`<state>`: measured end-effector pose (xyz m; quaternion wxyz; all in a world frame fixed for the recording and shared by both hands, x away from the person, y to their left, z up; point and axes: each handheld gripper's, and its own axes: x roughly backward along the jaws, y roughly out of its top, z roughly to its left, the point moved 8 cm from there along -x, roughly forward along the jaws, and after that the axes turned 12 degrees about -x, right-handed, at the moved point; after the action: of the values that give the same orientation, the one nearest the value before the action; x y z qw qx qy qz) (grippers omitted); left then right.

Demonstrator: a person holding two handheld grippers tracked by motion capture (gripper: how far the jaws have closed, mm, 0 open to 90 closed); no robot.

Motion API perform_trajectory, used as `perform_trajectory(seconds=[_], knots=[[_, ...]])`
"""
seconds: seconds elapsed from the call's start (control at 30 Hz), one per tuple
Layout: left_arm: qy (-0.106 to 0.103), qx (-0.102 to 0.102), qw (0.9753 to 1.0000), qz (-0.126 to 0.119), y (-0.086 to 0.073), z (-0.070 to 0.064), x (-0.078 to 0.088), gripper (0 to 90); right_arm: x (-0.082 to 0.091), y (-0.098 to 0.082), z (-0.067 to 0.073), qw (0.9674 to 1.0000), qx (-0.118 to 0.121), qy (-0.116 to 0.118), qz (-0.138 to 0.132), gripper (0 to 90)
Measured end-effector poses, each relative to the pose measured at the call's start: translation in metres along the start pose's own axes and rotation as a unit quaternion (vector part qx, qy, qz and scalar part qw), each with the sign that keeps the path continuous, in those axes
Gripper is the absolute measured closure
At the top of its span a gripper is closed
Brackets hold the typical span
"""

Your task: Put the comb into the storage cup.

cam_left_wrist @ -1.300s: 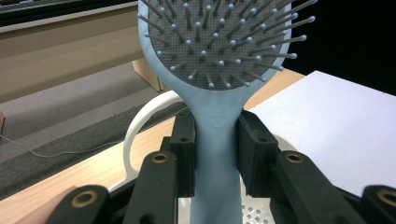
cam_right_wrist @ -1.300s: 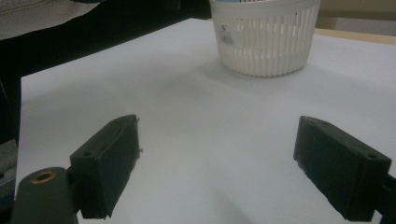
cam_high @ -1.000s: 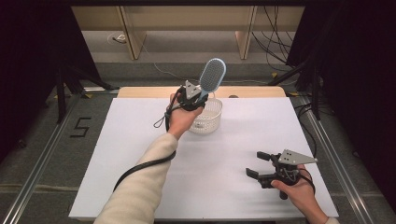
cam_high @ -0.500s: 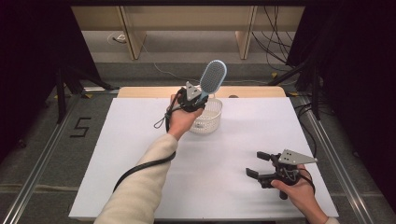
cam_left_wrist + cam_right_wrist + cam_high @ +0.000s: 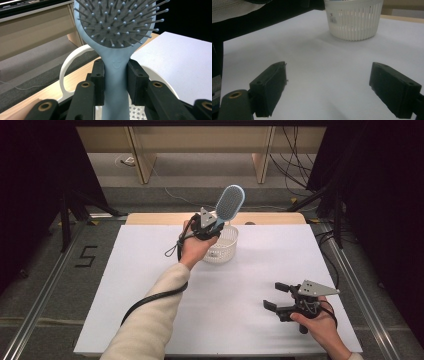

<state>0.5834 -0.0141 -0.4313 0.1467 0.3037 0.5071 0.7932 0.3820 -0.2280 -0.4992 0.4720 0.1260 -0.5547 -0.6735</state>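
From the high view I've got the left gripper point(image 5: 212, 226) up at the far side of the worktop point(image 5: 250, 285), with its fingers clamped on the handle of a light blue hairbrush point(image 5: 229, 205). The brush head sticks up and away past the fingertips, and the white basket point(image 5: 224, 246) sits right under and just beyond them. The right gripper point(image 5: 278, 296) is parked at the near side, well apart from the basket, with nothing between its fingers, which are spread wide.

Left gripper view: the two black pads point(image 5: 98, 82) squeeze the hairbrush point(image 5: 115, 75) neck from both sides, bristles facing the camera. The lower end of the handle drops down between the fingers, and the basket rim point(image 5: 65, 72) curves around behind and below it. So the brush is already over the basket's mouth.

Right gripper view: the fingers point(image 5: 270, 87) stand wide with bare worktop point(image 5: 324, 75) between them. The basket point(image 5: 353, 20) is straight ahead of the fingertips, a good way off.

My read is that I'm at the dropping-in step, with the brush poised over the basket. Next I'd lower the handle end into it, then ease the left fingers apart so it settles against the wall without tipping the light basket. The right side could come steady the basket if it wobbles.
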Motion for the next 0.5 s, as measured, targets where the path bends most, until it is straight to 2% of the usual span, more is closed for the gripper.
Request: perform_trajectory(seconds=[0.5], knots=[[-0.014,-0.013,0.9998,0.005,-0.0038,-0.0014,-0.0012,69.4,0.0000,0.0000,0.0001,1.0000,0.001,0.000,0.000,15.3]])
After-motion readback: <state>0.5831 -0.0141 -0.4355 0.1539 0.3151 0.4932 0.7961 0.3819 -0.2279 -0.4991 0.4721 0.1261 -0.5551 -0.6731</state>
